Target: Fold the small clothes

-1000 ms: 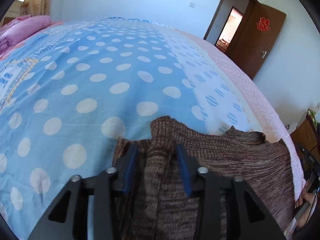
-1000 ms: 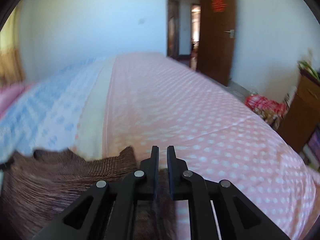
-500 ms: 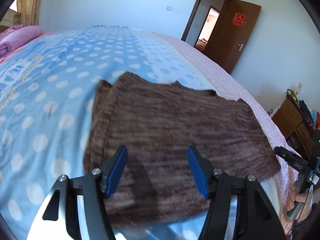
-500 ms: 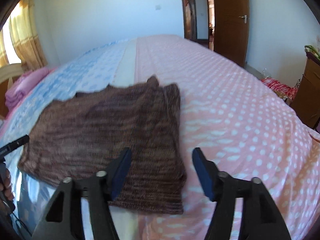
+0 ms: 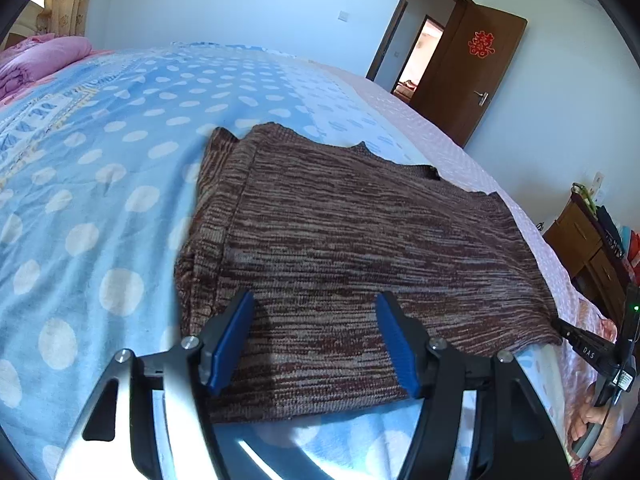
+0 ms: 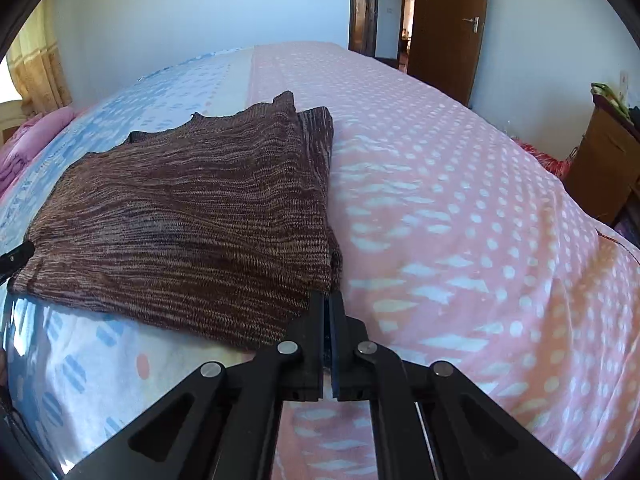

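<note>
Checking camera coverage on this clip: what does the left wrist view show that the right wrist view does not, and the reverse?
Only the left wrist view shows the left hand-held gripper with its blue pads apart above the brown knit sweater's near edge, and the sweater's folded left side. Only the right wrist view shows the right hand-held gripper shut at the sweater's near right corner, and the broad pink dotted side of the bedspread. Both show the folded sweater lying flat, the blue dotted bedding, the brown door and a wooden cabinet.

left gripper (image 5: 316, 340): black frame, blue pads, silver screws
right gripper (image 6: 329, 312): black linkage arms, silver screws, "DAS" marking
</note>
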Demonstrator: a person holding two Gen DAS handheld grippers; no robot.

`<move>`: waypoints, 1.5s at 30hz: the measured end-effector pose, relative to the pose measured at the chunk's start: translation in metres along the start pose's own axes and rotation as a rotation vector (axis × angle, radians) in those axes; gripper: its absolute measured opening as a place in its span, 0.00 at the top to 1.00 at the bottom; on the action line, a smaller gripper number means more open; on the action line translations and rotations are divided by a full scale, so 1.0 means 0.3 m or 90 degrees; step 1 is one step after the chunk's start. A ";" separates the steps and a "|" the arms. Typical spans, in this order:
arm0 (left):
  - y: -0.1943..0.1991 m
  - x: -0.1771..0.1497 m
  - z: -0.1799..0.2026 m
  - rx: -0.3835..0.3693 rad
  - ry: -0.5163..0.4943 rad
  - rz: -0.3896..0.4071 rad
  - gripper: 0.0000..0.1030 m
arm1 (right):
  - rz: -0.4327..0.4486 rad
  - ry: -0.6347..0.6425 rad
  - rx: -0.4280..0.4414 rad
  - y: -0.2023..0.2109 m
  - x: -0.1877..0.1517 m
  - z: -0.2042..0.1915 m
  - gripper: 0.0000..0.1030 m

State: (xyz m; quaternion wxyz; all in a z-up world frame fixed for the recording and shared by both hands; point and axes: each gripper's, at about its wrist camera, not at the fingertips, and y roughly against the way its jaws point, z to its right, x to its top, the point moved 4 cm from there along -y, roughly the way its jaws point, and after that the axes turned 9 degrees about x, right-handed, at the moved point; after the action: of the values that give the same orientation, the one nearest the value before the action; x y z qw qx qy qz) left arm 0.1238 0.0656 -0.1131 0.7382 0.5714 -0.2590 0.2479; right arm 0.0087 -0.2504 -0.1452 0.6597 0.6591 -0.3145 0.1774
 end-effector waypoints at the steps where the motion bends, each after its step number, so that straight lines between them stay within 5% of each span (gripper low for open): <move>1: -0.001 0.000 0.001 0.000 -0.001 0.000 0.35 | -0.002 0.005 -0.007 0.009 0.001 -0.009 0.99; 6: 0.004 -0.009 0.004 -0.001 -0.007 0.001 0.30 | 0.003 -0.043 -0.018 0.015 0.013 0.032 0.86; 9: 0.014 -0.019 0.001 -0.003 -0.007 0.005 0.30 | 0.092 -0.096 -0.031 0.134 0.047 0.060 0.82; 12: 0.012 -0.021 0.006 0.007 -0.011 0.003 0.30 | 0.140 -0.056 0.015 0.193 0.096 -0.016 0.82; 18: 0.011 -0.044 0.065 0.112 -0.088 0.002 0.29 | 0.086 0.048 0.074 0.040 0.096 -0.281 0.82; 22: 0.008 -0.046 0.059 0.133 -0.093 -0.003 0.23 | 0.008 0.064 0.066 -0.113 0.035 -0.329 0.82; 28: 0.011 -0.049 0.053 0.169 -0.090 -0.006 0.16 | 0.047 0.052 0.101 -0.089 0.018 -0.312 0.78; 31: 0.077 -0.063 0.006 0.178 -0.004 0.014 0.16 | 0.051 0.035 0.129 -0.089 0.009 -0.304 0.73; 36: 0.186 -0.176 -0.132 0.102 0.240 0.023 0.15 | 0.050 0.037 0.153 -0.098 0.019 -0.305 0.61; 45: 0.136 -0.152 -0.064 0.066 0.288 0.048 0.04 | 0.045 0.056 0.142 -0.092 0.019 -0.327 0.54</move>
State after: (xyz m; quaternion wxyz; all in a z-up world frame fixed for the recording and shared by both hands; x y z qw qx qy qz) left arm 0.0648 0.0901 -0.1184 0.7374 0.5283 -0.0947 0.4101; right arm 0.0487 -0.1571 -0.1559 0.5888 0.7083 -0.2870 0.2631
